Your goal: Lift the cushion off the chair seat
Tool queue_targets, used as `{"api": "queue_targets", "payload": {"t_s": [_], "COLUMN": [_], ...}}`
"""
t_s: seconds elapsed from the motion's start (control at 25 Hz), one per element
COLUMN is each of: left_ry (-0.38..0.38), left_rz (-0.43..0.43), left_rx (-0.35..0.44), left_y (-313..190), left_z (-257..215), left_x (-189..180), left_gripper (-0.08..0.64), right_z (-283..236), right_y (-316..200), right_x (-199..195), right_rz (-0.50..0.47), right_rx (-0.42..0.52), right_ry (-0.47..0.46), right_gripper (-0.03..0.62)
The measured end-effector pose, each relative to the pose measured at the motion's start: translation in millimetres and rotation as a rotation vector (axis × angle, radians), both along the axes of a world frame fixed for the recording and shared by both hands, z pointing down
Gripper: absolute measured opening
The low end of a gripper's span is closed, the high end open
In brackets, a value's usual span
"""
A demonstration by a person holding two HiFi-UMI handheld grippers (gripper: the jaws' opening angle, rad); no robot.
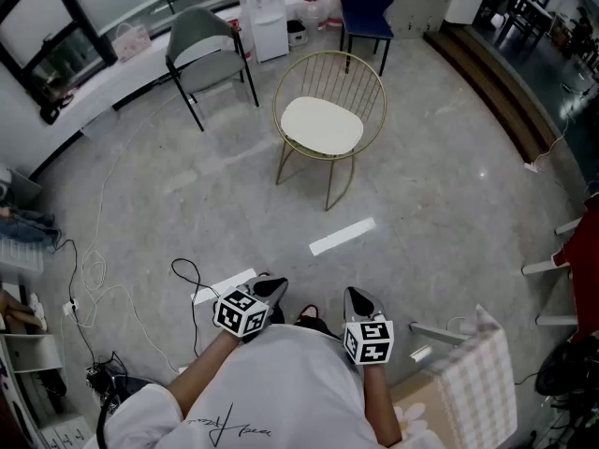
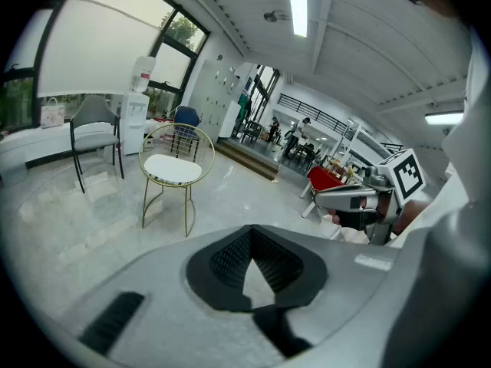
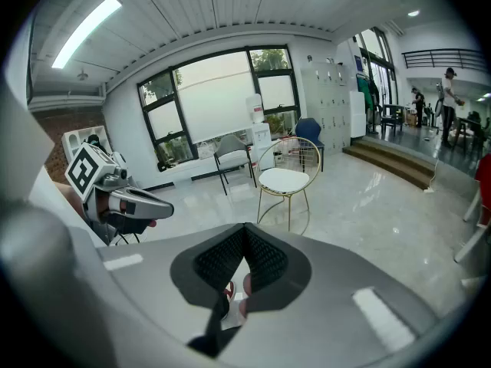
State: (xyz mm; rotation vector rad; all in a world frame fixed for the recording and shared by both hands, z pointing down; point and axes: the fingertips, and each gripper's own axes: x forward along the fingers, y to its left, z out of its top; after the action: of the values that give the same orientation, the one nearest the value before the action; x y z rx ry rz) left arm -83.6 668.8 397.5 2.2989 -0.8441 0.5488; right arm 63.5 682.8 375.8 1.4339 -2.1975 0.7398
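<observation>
Hand-held grippers (image 1: 276,284) (image 1: 354,294) well short of cushion (image 1: 322,125)

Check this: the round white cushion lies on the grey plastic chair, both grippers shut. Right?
No: the head view shows the round white cushion on the gold wire chair. The left gripper and right gripper are shut.

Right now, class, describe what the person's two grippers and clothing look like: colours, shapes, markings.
Both the left gripper and right gripper have smooth grey pointed shells, each carrying a white cube with black square markers. Their fingers are black and ribbed. The person wears a white shirt with dark script print.
</observation>
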Motion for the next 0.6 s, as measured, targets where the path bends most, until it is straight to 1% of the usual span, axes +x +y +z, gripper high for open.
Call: {"api": "queue_targets", "payload": {"t_s": [0.16, 0.36, 0.6], "left_ry": [0.005, 0.001, 0.019], "left_rz": [-0.016, -0.011, -0.049], "left_rx": [0.003, 0.002, 0.018], "left_y": [-0.5, 1.8, -3.3], "left_z": [-2.2, 2.2, -1.0], "left_x": [-5.0, -5.3, -16.1], "left_gripper": [-0.002, -0.002, -0.002], "right_z": [-0.7, 3.0, 4.0], "right_y": [2.9, 2.7, 0.1], "right_x": [-1.2, -0.9, -8.6], "right_rz": [0.005, 0.011, 0.001], "right_rx": [0.001, -0.001, -0.008], "right_ry": [0.005, 0.010, 0.008], "right_gripper": [0.005, 0.003, 0.005]}}
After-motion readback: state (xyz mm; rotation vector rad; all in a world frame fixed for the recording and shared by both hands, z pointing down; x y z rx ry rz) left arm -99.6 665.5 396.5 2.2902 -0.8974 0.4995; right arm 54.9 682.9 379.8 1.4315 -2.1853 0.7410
